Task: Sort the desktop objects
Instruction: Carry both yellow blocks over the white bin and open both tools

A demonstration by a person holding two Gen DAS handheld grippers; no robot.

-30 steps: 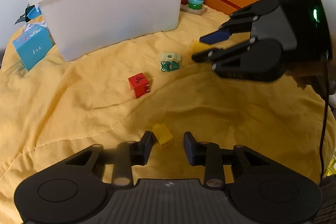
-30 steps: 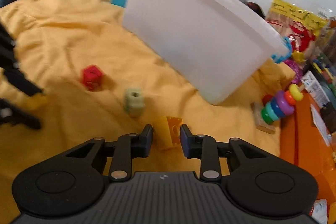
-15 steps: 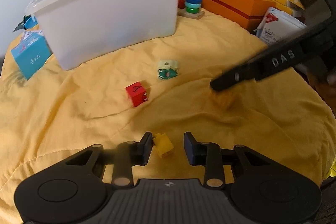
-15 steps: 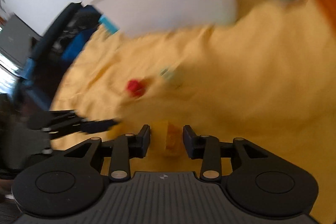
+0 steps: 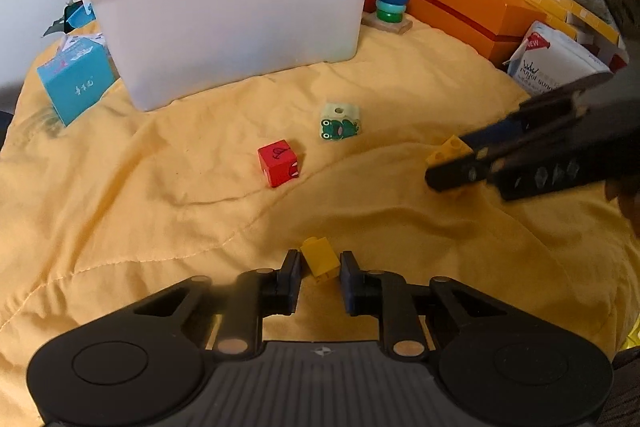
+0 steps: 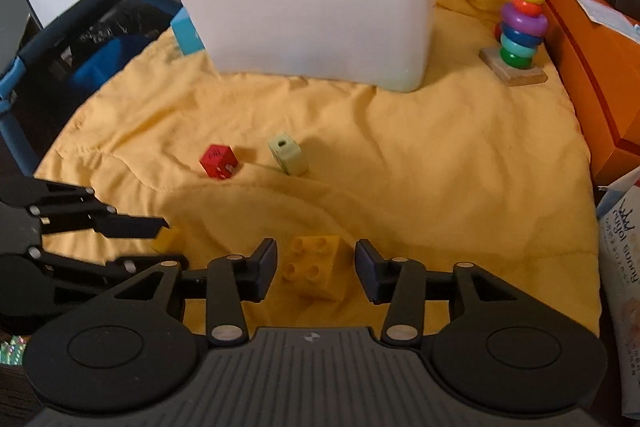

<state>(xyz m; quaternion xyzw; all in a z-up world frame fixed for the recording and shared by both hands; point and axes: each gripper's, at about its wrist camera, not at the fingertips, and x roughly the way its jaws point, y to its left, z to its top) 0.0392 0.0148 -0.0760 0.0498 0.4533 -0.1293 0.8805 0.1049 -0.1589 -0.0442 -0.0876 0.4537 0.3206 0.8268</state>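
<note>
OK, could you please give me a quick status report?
Left claw closing on small yellow plastic brick. Right claw opening, large yellow studded brick between, untouched. Nothing in the way.

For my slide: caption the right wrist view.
Right tongs opening around a yellow brick on the yellow cloth, white bin behind.

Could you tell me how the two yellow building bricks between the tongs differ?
The small yellow brick is narrow, with one stud visible on top; the large yellow brick is wider and shows four studs. The left tongs are closing on the small brick, while the right tongs are opening, clear of the large brick. Both are yellow and lie on the yellow cloth.
</note>
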